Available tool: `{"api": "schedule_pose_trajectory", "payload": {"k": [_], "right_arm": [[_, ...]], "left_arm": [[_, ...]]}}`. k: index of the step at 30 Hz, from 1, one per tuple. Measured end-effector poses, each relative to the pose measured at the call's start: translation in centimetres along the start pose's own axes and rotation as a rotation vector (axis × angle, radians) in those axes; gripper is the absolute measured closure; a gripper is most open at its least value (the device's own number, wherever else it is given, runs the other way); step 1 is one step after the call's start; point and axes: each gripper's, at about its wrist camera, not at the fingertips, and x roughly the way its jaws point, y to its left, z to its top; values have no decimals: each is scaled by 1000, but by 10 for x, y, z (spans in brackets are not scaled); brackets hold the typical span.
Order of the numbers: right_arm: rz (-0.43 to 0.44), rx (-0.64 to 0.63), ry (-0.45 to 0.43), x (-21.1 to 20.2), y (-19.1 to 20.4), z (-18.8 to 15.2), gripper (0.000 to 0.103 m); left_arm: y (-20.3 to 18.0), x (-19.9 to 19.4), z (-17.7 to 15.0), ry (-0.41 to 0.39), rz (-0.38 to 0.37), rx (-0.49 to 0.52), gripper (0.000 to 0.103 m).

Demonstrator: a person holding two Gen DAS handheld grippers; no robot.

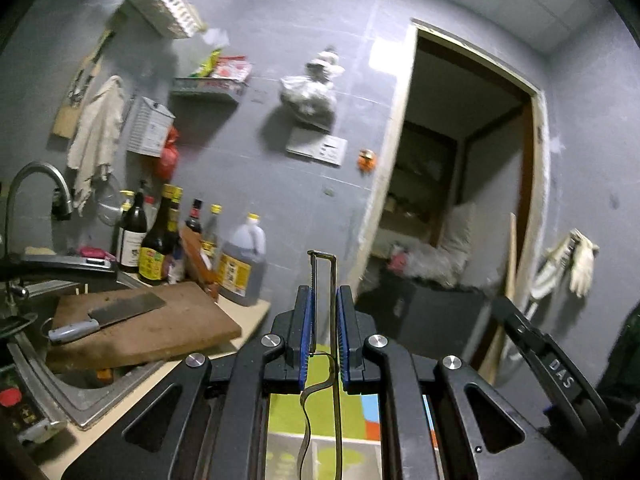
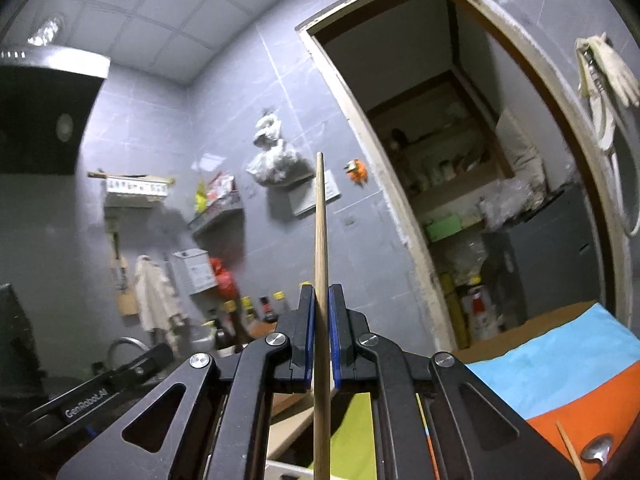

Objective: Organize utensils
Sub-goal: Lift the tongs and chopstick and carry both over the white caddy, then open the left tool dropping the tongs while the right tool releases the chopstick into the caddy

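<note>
Chopstick [image 2: 321, 240] upright before grey tiled wall [image 2: 256, 92]; colourful mat [image 2: 560, 368] below.

Grey tiled walls [image 1: 256, 168] all round. Ahead and right of the tongs an open doorway [image 1: 468, 184] gives onto dim shelves; to their left, a sink faucet [image 1: 38, 184] and bottles [image 1: 160, 236] along the counter [image 1: 244, 312].

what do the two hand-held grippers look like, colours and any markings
Both are matte black linkage frames with triangular cut-outs and silver round pivot bolts. Left hand-held gripper and right hand-held gripper each have blue ridged pads on black fingers. White lettering reads DAS and GenRobot.AI. No cables or sleeves visible.
</note>
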Motion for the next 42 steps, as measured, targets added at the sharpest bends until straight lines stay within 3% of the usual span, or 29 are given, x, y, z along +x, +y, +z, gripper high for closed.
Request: {"api": "schedule_pose_trajectory", "payload": {"k": [6, 14, 24, 26, 28, 31, 34, 39, 41, 42], "right_arm": [[-45, -80, 37, 5, 3, -27, 98], [-55, -155, 159, 6, 1, -52, 98], [-43, -134, 287, -10, -7, -57, 96], [-38, -135, 304, -13, -7, -57, 86], [-27, -122, 314, -17, -9, -55, 78], [-18, -123, 316, -22, -11, -49, 78], [-13, -128, 304, -30, -14, -40, 73], [-37, -163, 241, -54, -23, -16, 48], [-47, -175, 223, -63, -28, -7, 30], [-58, -183, 211, -70, -32, -2, 26]], "left_arm": [[11, 11, -17, 5, 37, 0, 94], [9, 14, -46, 111, 47, 18, 94], [3, 7, -65, 272, -38, -16, 86], [2, 2, -65, 279, -53, -23, 72], [2, -3, -63, 279, -73, -47, 68], [-3, -10, -56, 276, -80, -51, 68], [-10, -18, -51, 270, -89, -45, 53], [-27, -33, -46, 277, -131, -48, 39], [-37, -39, -44, 268, -133, -27, 29], [-42, -42, -44, 262, -134, -14, 26]]}}
